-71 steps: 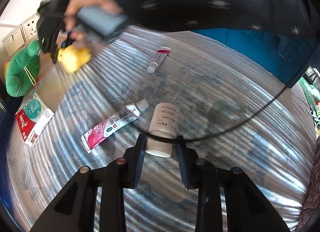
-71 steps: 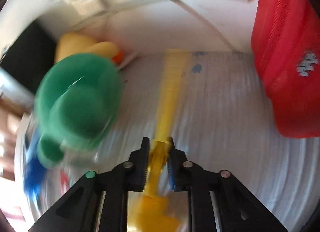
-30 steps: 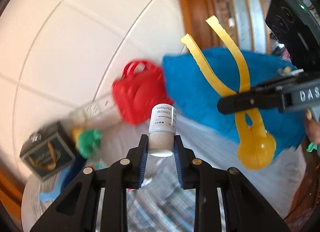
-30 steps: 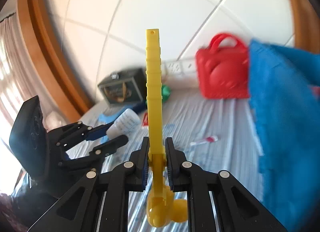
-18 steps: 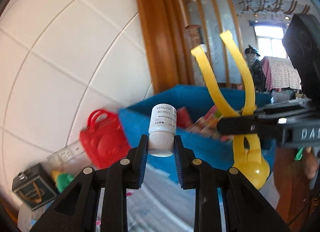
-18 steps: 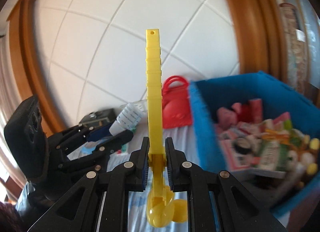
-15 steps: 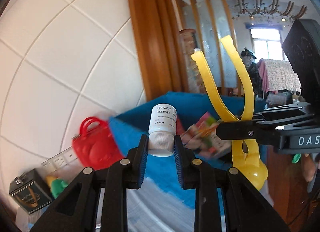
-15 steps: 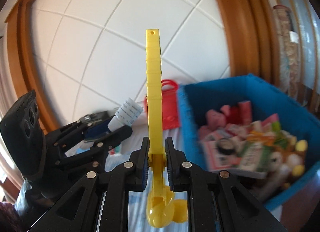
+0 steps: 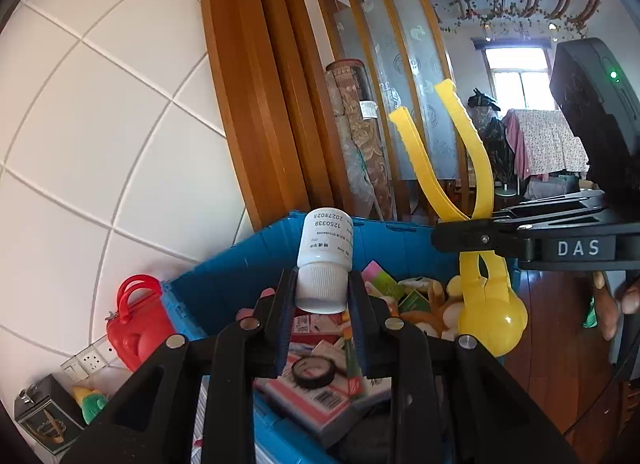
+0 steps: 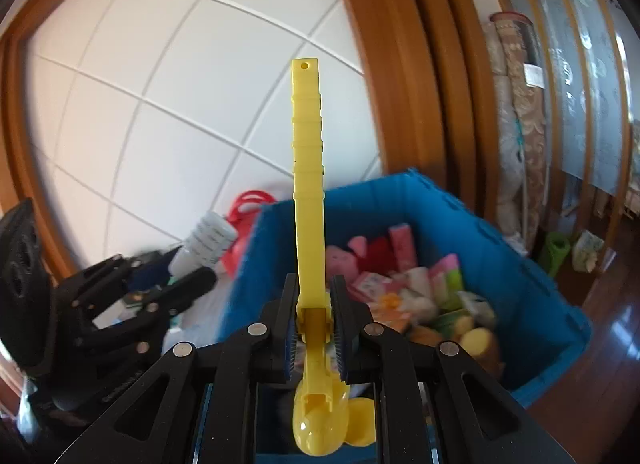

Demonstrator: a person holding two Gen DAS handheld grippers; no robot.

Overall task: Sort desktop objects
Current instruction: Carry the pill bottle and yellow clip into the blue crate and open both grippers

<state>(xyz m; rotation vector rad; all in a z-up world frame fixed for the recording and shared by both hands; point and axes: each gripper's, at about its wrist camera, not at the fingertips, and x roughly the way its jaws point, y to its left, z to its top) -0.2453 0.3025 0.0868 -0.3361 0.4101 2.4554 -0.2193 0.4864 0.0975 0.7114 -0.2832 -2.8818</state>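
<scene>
White pill bottle (image 9: 326,242) sits pinched by its ribbed cap in your left tool (image 9: 322,316), held in the air over the blue bin (image 9: 224,280). Yellow tongs (image 10: 308,199) are clamped in your right tool (image 10: 314,334), handles up, ball end below the fingers, also above the bin. Bin's packed w/ boxes, a tape roll (image 9: 314,370) & soft toys. Red bag (image 9: 136,328) stands just beside the bin, by the tiled wall (image 9: 100,123).
</scene>
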